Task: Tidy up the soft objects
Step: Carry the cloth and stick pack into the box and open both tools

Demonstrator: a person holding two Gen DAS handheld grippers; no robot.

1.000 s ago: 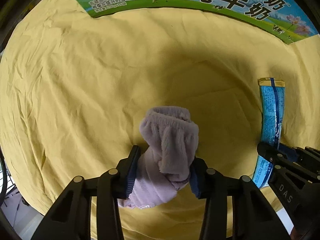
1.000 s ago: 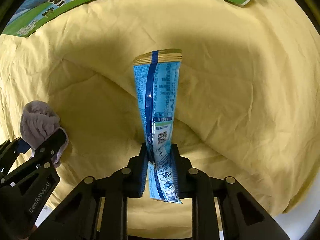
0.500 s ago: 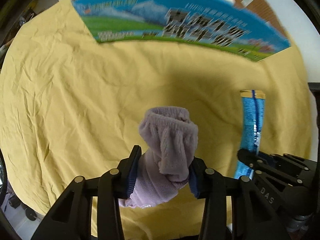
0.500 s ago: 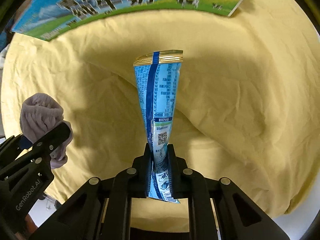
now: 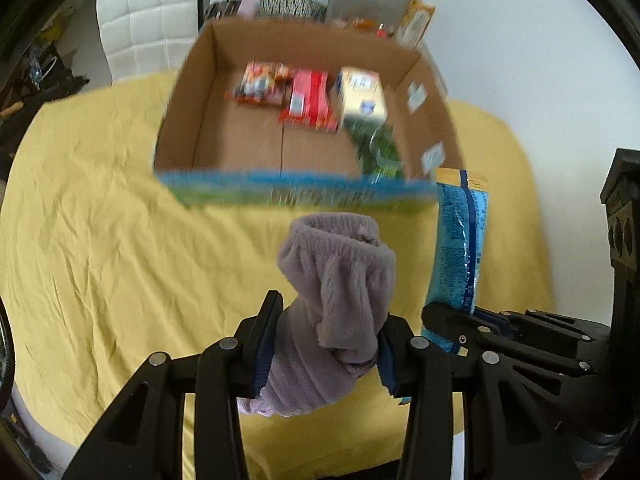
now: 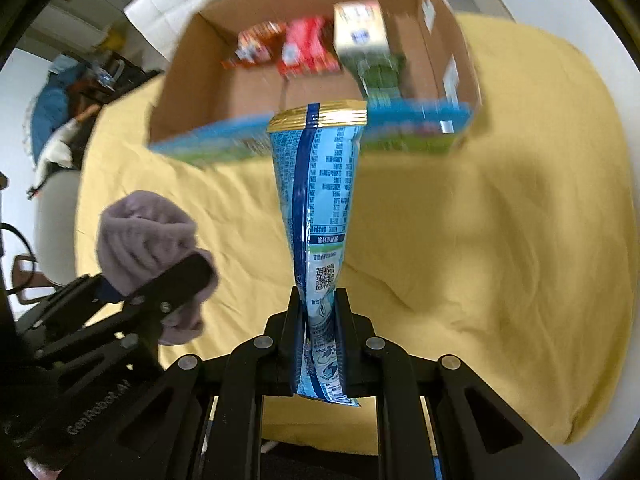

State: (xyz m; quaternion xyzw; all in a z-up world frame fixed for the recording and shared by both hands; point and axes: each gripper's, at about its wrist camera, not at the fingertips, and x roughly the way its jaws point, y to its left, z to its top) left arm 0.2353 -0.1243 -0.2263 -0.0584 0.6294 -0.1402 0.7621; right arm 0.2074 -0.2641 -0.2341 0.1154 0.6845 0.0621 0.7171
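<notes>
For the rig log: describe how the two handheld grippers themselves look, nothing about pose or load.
Both are matte black plastic linkages with silver pivot screws. The left gripper has dark blue pads inside its fingers, and in the right wrist view its side reads "GenRobot.AI" in grey. The right gripper is built alike. No cables, sleeves or hands are visible.

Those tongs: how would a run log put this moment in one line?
left tongs: shut on purple sock | right tongs: shut on blue packet | both raised before open cardboard box
</notes>
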